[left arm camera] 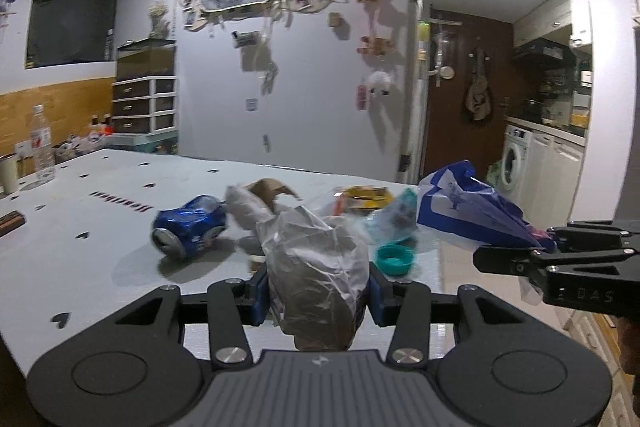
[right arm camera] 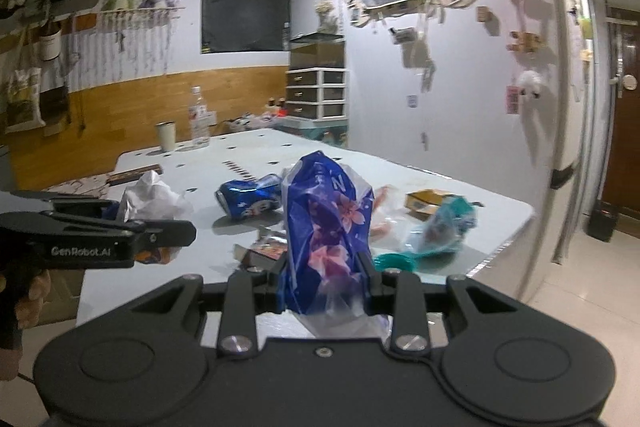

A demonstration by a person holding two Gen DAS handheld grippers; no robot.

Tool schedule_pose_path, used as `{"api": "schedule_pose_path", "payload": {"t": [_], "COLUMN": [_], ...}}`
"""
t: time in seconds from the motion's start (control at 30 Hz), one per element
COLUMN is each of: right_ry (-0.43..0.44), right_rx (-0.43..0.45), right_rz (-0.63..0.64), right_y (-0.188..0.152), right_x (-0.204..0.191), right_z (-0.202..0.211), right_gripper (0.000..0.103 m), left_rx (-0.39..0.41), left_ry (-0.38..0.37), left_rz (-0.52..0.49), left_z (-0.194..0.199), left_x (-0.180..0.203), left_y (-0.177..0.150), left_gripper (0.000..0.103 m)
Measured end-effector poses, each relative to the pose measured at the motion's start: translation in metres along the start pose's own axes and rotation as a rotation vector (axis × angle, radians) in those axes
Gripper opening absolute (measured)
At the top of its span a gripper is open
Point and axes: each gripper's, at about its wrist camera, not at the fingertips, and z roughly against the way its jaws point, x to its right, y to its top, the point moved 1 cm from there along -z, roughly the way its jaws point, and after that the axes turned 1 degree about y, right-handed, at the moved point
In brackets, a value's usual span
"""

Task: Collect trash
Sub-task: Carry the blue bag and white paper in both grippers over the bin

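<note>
Ahead of both tools, on the pale grey table with small heart cut-outs point(left arm camera: 120, 187), litter lies scattered. A crushed blue drink can point(left arm camera: 188, 227) rests on its side ahead and to the left of the left gripper point(left arm camera: 318, 291); a round teal plastic lid point(left arm camera: 394, 259) sits just ahead to its right, with a teal wrapper point(left arm camera: 396, 215) and a small yellow carton point(left arm camera: 366, 197) farther on. A clear plastic water bottle point(left arm camera: 42, 143) and a pale cup point(right arm camera: 166, 135) stand well apart at the far edge.

The left gripper pinches a crumpled, translucent whitish plastic bag point(left arm camera: 316, 263), bunched upright between its blue pads. The right gripper point(right arm camera: 324, 287) pinches a crumpled blue plastic bag printed with pink flowers point(right arm camera: 326, 215), its clear lower end squeezed between the fingers, raised over the table's near edge.
</note>
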Motion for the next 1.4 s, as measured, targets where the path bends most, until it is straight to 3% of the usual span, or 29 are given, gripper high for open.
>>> {"api": "schedule_pose_path", "payload": {"t": [0.4, 0.77, 1.17, 1.4], "right_ry": [-0.166, -0.355, -0.527, -0.57], "right_rx": [0.017, -0.042, -0.124, -0.189], "right_rz": [-0.052, -0.149, -0.247, -0.389], "right_y": [-0.016, -0.048, -0.081, -0.117], "right_x": [0.039, 0.089, 0.155, 0.213], "right_z": [0.055, 0.095, 0.116, 0.095], "right_gripper": [0.033, 0.034, 0.034, 0.034], "left_rx": [-0.008, -0.058, -0.15, -0.214], "left_ry": [-0.134, -0.277, -0.394, -0.401], "left_rz": [-0.06, -0.108, -0.143, -0.134], "left_z": [-0.014, -0.046, -0.114, -0.17], "left_x": [0.067, 0.13, 0.201, 0.236], "left_y": [0.001, -0.006, -0.017, -0.028], "left_gripper": [0.047, 0.047, 0.047, 0.047]}}
